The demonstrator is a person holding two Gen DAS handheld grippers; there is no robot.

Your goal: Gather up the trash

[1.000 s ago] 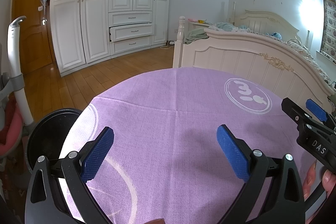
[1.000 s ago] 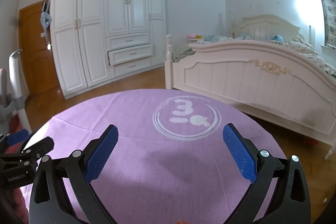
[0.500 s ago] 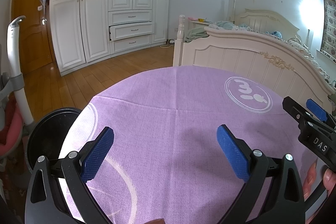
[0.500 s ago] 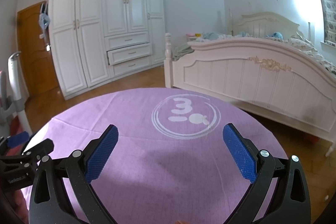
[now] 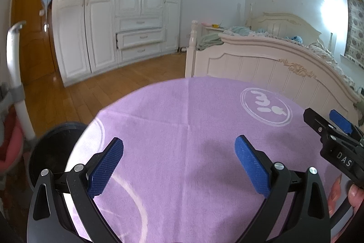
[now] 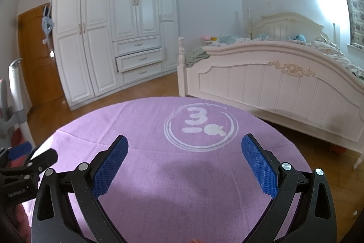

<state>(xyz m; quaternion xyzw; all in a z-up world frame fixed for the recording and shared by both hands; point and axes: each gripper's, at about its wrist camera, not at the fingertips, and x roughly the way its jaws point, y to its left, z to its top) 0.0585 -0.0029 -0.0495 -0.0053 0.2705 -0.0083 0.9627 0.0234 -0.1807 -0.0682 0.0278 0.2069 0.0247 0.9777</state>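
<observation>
I have both grippers spread wide, nothing held: left gripper (image 5: pixel 179 159), right gripper (image 6: pixel 184 157), side by side over the round purple tablecloth with a white printed logo (image 5: pixel 186 111). No trash visible on it. The round black bin (image 5: pixel 49 152) sits at 9 o'clock off the left gripper, so left is nearer.

Bin (image 5: pixel 52 152) left of table (image 5: pixel 182 120)
</observation>
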